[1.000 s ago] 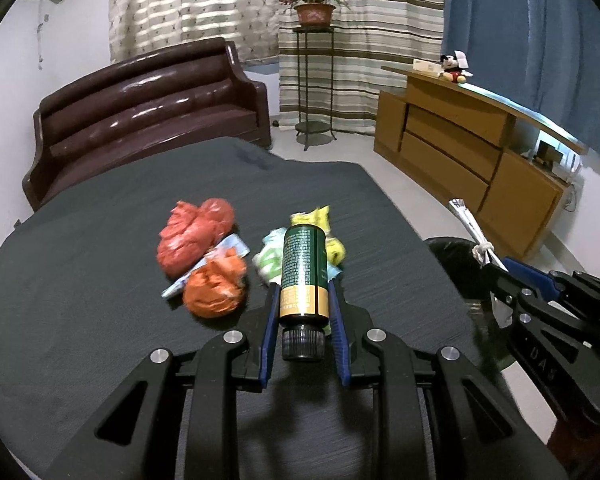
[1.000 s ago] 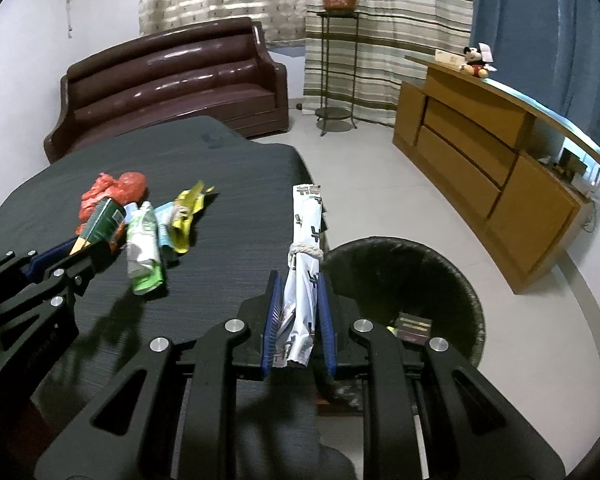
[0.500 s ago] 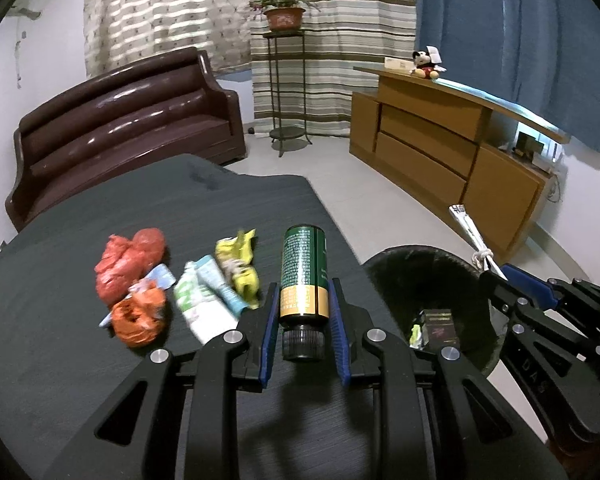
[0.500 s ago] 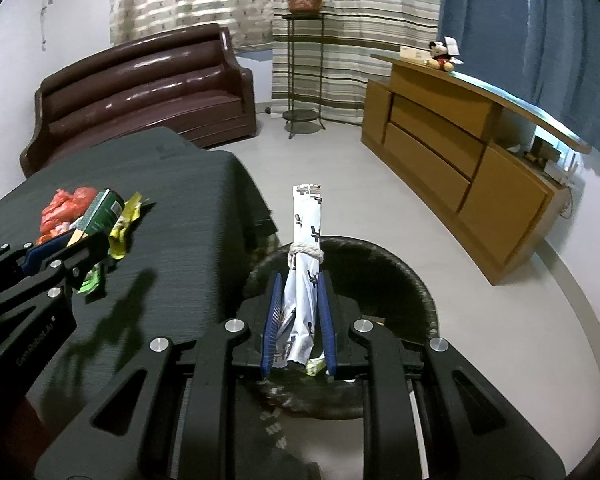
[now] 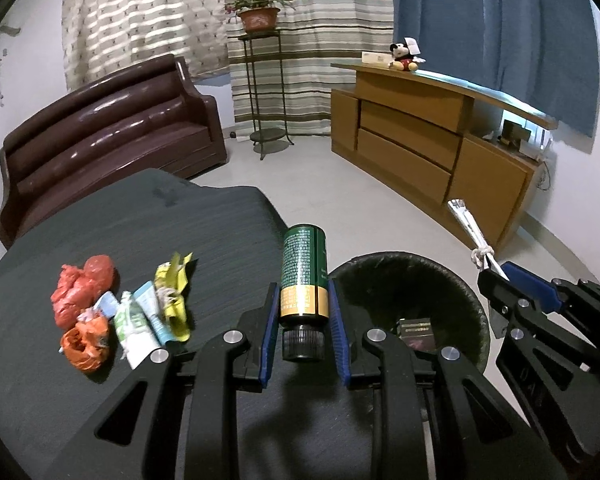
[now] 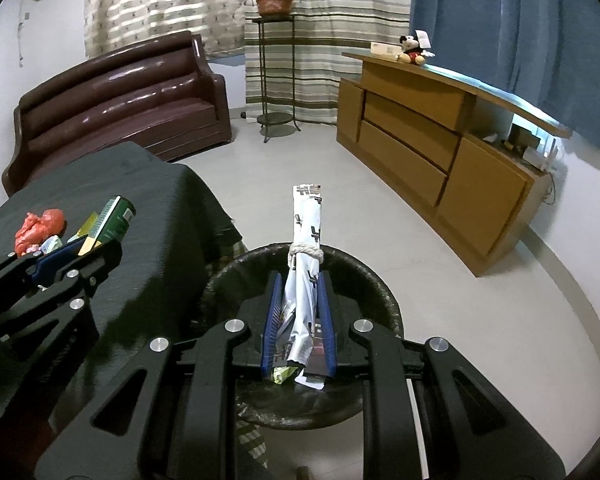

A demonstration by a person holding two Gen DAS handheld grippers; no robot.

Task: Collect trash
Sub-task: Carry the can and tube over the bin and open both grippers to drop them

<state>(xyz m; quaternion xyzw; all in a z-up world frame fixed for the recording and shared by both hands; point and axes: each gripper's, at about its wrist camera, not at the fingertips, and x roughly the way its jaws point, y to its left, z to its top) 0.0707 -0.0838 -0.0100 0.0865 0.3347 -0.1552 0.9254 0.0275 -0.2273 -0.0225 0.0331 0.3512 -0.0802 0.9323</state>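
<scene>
The left gripper (image 5: 303,312) clamped a green bottle (image 5: 302,276) at the table (image 5: 204,232) edge; the right gripper (image 6: 298,316) gripped a tied paper roll (image 6: 306,248) above the black bin (image 6: 364,280).

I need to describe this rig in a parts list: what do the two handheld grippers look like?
Both match. The left gripper and the right gripper are matte black, built from angular linkage bars with cut-out slots, joined by round silver pivot bolts. Each has two fingers lined with ribbed blue pads. Faint embossed lettering shows on a side bar, too blurred to read. No cables, hands or sleeves are visible.
</scene>
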